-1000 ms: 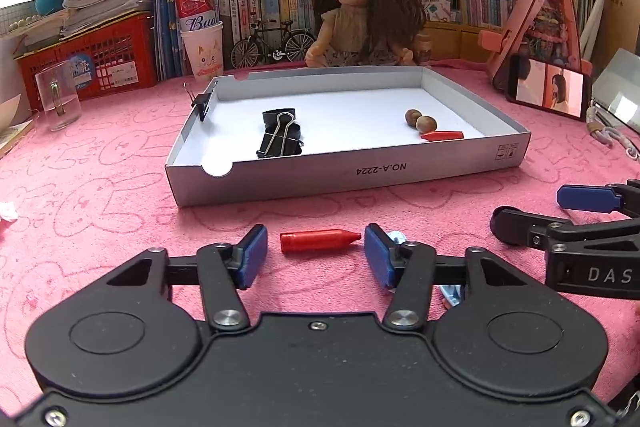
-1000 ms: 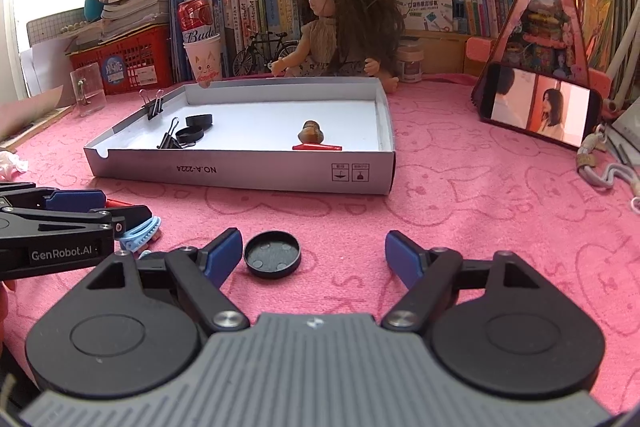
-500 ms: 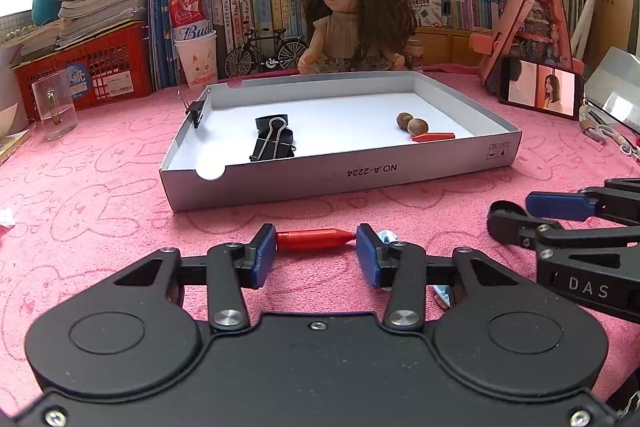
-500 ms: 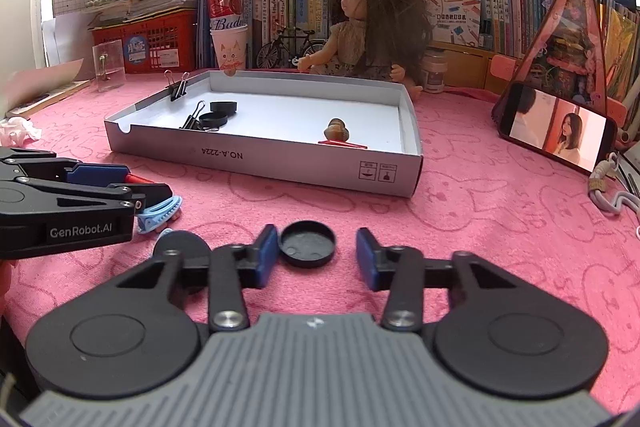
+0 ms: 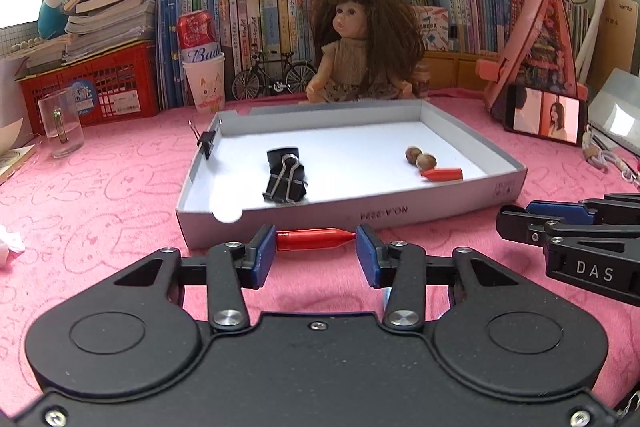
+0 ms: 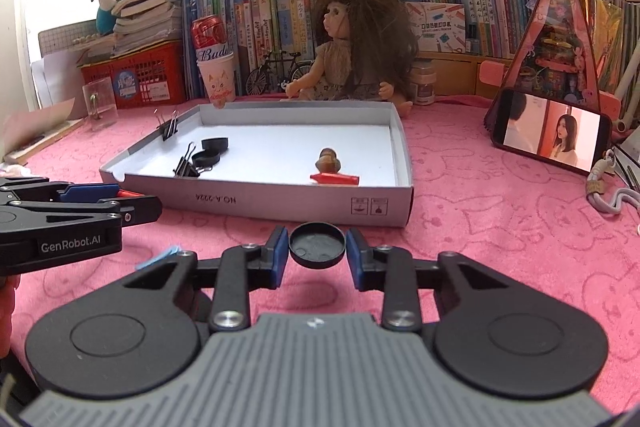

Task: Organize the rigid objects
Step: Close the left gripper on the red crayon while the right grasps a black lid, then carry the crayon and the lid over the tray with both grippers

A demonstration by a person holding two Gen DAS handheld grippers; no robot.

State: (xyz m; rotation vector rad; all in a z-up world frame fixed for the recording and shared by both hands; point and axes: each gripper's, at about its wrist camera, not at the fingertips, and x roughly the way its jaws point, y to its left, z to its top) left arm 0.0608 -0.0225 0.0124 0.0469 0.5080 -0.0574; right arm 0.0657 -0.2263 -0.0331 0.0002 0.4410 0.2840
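My left gripper (image 5: 316,243) is shut on a red crayon (image 5: 314,239), held crosswise by its ends just above the pink cloth. A round black cap (image 6: 317,250) sits lifted between the blue pads of my right gripper (image 6: 317,251), which is shut on it. Ahead of both stands a shallow grey box lid (image 5: 360,215) (image 6: 280,201). Inside it lie black binder clips (image 5: 285,179), two nuts (image 5: 420,158), another red crayon (image 5: 442,174) and black caps (image 6: 211,151). One binder clip (image 5: 205,143) is clamped on the lid's left wall.
A doll (image 5: 362,43), a cup with a can (image 5: 202,67), a red crate (image 5: 88,87) and books line the back. A phone (image 5: 544,115) leans at the right, a clear glass (image 5: 60,125) at the left. A light blue piece (image 6: 158,257) lies beneath my left gripper (image 6: 60,223).
Both grippers closed: the left on the red crayon, the right on the black cap. Both things have since come up off the cloth, closer to the lid.
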